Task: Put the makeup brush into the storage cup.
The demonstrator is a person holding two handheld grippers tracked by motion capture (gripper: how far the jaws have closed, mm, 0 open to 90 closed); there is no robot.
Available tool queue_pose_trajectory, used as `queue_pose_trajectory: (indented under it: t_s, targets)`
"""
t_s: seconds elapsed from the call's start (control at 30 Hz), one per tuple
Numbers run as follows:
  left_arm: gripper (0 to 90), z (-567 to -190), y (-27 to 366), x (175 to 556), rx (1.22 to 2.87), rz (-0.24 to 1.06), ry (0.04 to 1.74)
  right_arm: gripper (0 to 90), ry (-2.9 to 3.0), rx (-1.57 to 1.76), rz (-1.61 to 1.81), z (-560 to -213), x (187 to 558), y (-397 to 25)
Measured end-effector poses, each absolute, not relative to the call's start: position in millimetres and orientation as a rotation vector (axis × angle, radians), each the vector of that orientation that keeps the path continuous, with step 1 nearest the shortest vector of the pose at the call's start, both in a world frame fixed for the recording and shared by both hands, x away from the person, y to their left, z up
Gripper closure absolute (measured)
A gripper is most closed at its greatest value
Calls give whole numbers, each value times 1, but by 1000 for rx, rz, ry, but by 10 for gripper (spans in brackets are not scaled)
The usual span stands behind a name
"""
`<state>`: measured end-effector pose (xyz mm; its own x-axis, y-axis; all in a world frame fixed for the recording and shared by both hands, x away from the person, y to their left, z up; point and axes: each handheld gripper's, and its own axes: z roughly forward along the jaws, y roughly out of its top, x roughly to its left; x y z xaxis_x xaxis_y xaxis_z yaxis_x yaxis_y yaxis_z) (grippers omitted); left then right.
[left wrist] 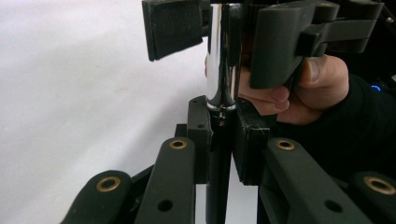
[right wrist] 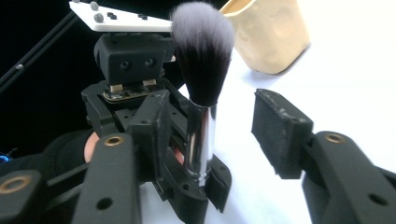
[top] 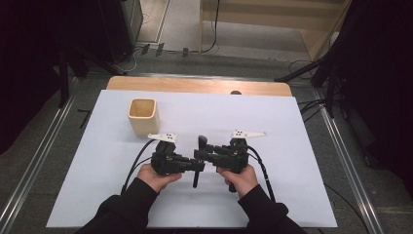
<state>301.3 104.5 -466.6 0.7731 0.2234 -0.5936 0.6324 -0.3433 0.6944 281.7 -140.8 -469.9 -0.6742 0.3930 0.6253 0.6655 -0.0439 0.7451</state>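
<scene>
A makeup brush (top: 197,165) with a black handle, chrome ferrule (right wrist: 201,135) and dark, white-tipped bristles (right wrist: 203,51) stands nearly upright between my two grippers at the table's middle. My left gripper (left wrist: 223,121) is shut on the black handle just below the ferrule (left wrist: 222,60). My right gripper (right wrist: 215,135) faces it and is open. Its jaws stand either side of the ferrule, with a clear gap on one side. In the high view the left gripper (top: 195,166) and right gripper (top: 200,155) meet tip to tip.
A beige square cup (top: 143,116) stands open-topped behind the left gripper, also seen as the cup (right wrist: 273,32) past the bristles. The white sheet (top: 292,185) covers the table, and a wooden edge (top: 195,85) shows at the far side.
</scene>
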Motion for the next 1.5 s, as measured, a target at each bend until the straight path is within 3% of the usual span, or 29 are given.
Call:
queue_pose_trajectory:
  t_s: [0.07,0.47,1.5]
  targets:
    - [790,-466,106,302,1924,-480,653,397,-2017,-1149,-1787,-469,281,-141]
    - [790,-465,117,303,1959,-442,692,297,-2086,-1122,-1798,-466,279,-150]
    - [790,-455,145,310,1978,-364,769,255,-2483,-1067,-1660,-468,268,-168]
